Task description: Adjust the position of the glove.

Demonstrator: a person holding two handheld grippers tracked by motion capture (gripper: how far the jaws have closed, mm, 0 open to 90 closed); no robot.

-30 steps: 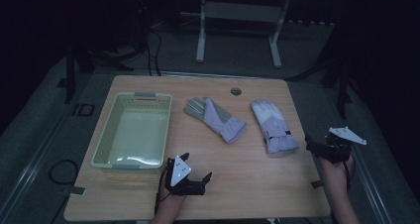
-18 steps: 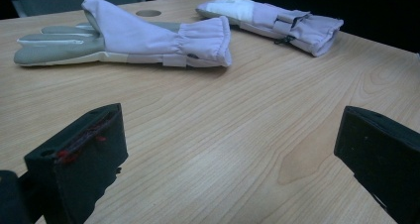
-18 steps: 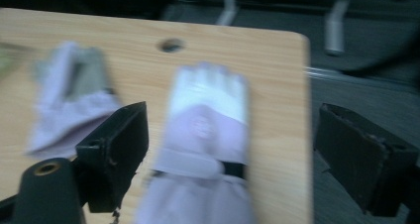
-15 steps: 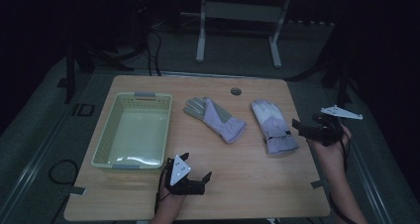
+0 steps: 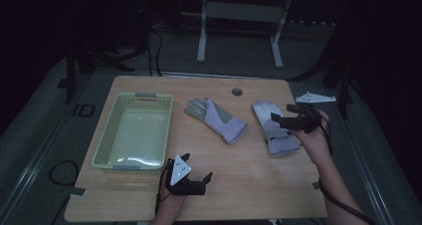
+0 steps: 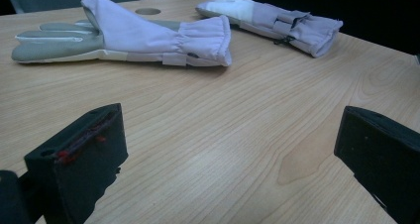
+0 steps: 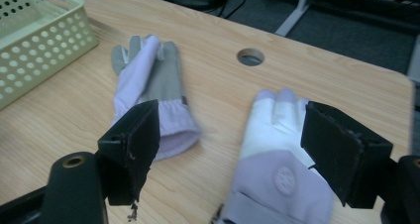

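Two lilac work gloves lie on the wooden table. The one with grey fingers (image 5: 215, 118) (image 6: 133, 38) (image 7: 148, 83) lies mid-table. The one with white fingers (image 5: 272, 126) (image 6: 275, 21) (image 7: 280, 169) lies to its right. My right gripper (image 5: 282, 116) (image 7: 230, 149) hovers open just over the white-fingered glove, its jaws straddling the cuff end. My left gripper (image 5: 197, 172) (image 6: 223, 154) is open near the front edge, low over bare wood, pointing toward the gloves.
A pale green perforated basket (image 5: 112, 144) (image 7: 59, 33) stands on the left of the table. A round cable hole (image 5: 237, 91) (image 7: 250, 56) sits near the far edge. Dark floor, cables and a metal frame lie beyond the table.
My right gripper has moved in from beyond the table's right edge, leftward, to above the white-fingered glove. The left gripper has stayed put.
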